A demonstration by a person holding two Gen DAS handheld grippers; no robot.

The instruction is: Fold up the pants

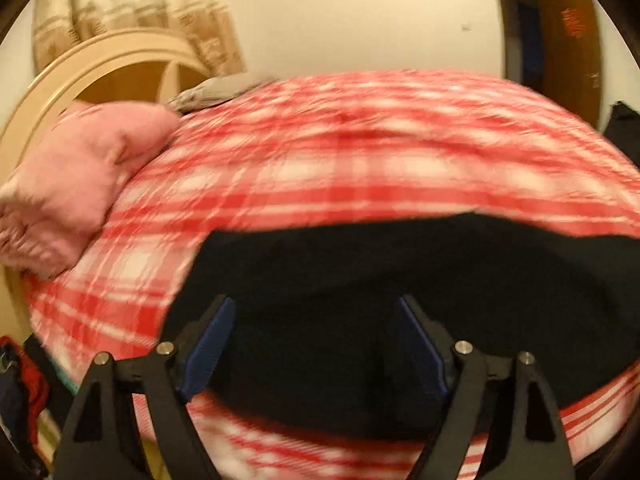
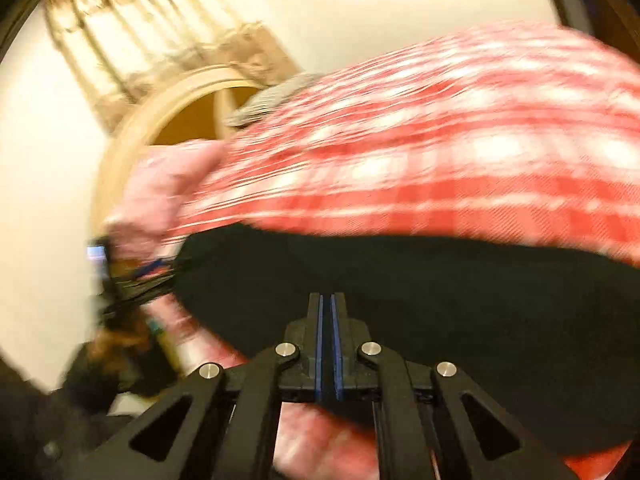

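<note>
Black pants lie spread on a red and white checked bed cover, near its front edge. My left gripper hovers over the pants' near left part, open, with its blue pads wide apart and nothing held. In the right wrist view the pants stretch across the frame. My right gripper is shut at their near edge, with a thin dark strip of the fabric between its pads. The left gripper shows as a blur at the pants' left end.
A pink pillow lies at the bed's left end against a curved wooden headboard. A grey cloth rests at the far corner. Red and dark clothes hang low on the left. A brown door stands at the back right.
</note>
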